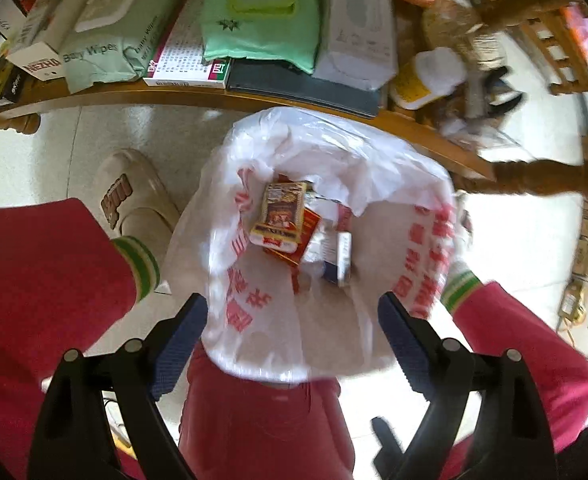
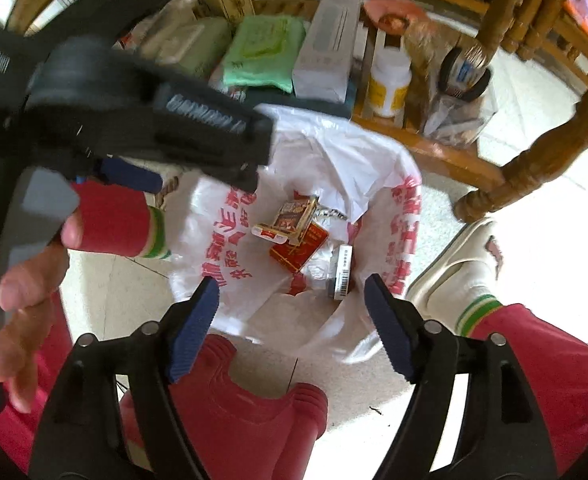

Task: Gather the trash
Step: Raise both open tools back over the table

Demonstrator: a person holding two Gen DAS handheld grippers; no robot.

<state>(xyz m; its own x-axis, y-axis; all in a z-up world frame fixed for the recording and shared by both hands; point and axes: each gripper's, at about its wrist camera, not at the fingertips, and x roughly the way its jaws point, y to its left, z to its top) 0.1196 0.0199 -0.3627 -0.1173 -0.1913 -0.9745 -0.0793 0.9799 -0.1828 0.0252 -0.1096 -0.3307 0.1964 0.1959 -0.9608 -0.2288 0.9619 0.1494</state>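
A white plastic trash bag (image 1: 394, 184) with red print stands open on the floor below both grippers; it also shows in the right wrist view (image 2: 346, 168). Inside lie a gold and brown cigarette pack (image 1: 279, 214), a red pack (image 1: 308, 236) under it and a white and blue box (image 1: 340, 256). The same packs show in the right wrist view: gold (image 2: 294, 214), red (image 2: 302, 248), white box (image 2: 342, 272). My left gripper (image 1: 294, 332) is open and empty above the bag. My right gripper (image 2: 291, 326) is open and empty above the bag. The left gripper's black body (image 2: 141, 108) crosses the upper left of the right wrist view.
A low wooden shelf (image 1: 221, 98) behind the bag holds wipes packs (image 1: 261, 12), boxes (image 1: 358, 28) and a white bottle (image 1: 430, 76). A turned wooden leg (image 1: 534, 180) stands right of the bag. The person's red-trousered legs and beige slippers (image 1: 133, 196) flank it.
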